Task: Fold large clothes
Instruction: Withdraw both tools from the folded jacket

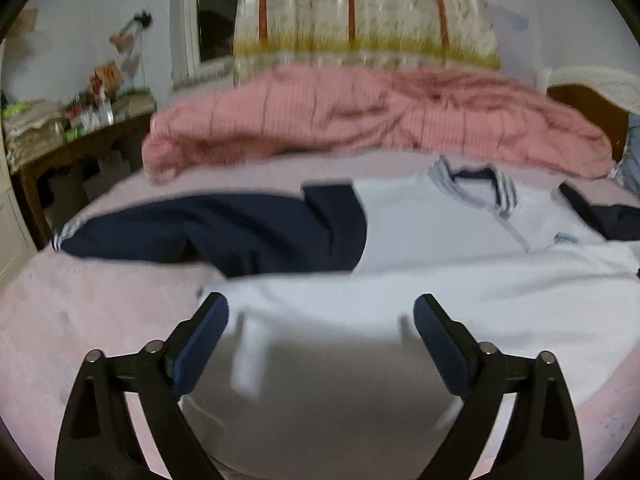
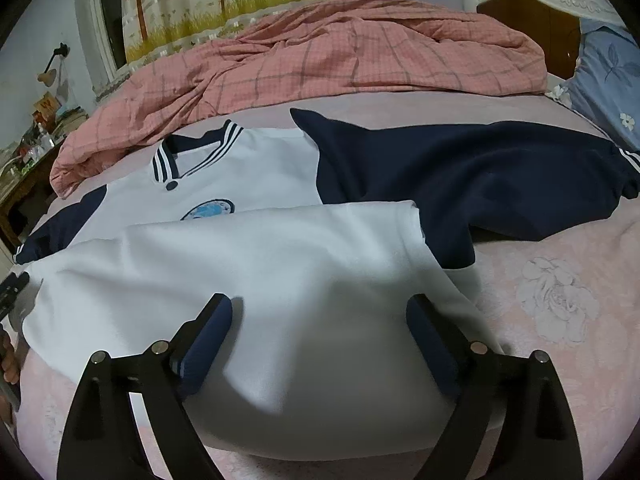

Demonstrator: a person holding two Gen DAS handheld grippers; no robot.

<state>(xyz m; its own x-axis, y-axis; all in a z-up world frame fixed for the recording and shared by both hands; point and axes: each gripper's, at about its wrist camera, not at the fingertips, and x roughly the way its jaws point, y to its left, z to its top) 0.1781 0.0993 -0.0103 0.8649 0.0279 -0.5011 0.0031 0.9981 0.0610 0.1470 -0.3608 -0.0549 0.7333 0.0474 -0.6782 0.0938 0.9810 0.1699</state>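
Note:
A white sweatshirt with navy sleeves and a striped navy collar lies on the pink bed sheet, its lower half folded up over the chest. It also shows in the right wrist view. One navy sleeve stretches out left; the other sleeve stretches out right. My left gripper is open and empty, just above the folded hem. My right gripper is open and empty over the folded white cloth.
A rumpled pink checked quilt lies along the far side of the bed. A blue flowered pillow sits by the headboard at right. A cluttered wooden table stands at left. A curtain hangs behind.

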